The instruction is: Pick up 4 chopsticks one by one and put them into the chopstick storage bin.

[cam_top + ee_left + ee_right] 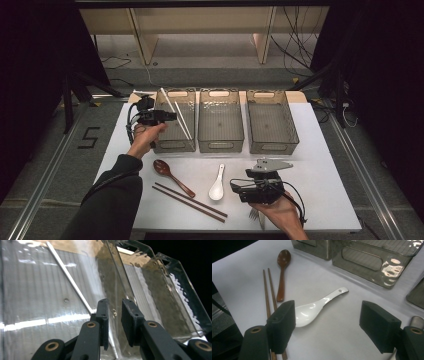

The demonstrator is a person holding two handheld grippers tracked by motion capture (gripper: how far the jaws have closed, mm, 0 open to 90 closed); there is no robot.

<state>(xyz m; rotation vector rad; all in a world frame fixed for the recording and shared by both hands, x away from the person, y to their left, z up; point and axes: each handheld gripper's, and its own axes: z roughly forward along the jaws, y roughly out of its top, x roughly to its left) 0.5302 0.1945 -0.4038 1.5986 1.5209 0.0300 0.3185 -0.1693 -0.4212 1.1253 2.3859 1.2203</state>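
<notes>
At the lower middle of the high view, the right gripper point(239, 189) rests with its jaws spread wide and nothing between them, pointing at the glossy white ceramic soup spoon point(218, 184); this spoon lies flat on the white table point(320, 165), just right of the 2 long brown wooden chopsticks point(190, 201). I judge it stiff, light, slippery from the glaze, and breakable if dropped; the narrow handle point(334, 294) is the better place to pinch, because the bowl is wide and rounded. At upper left, the left gripper point(174, 116) hangs over the leftmost clear plastic bin point(174, 145), jaws narrow and empty, above 2 thin white chopsticks point(176, 112) leaning inside.
</notes>
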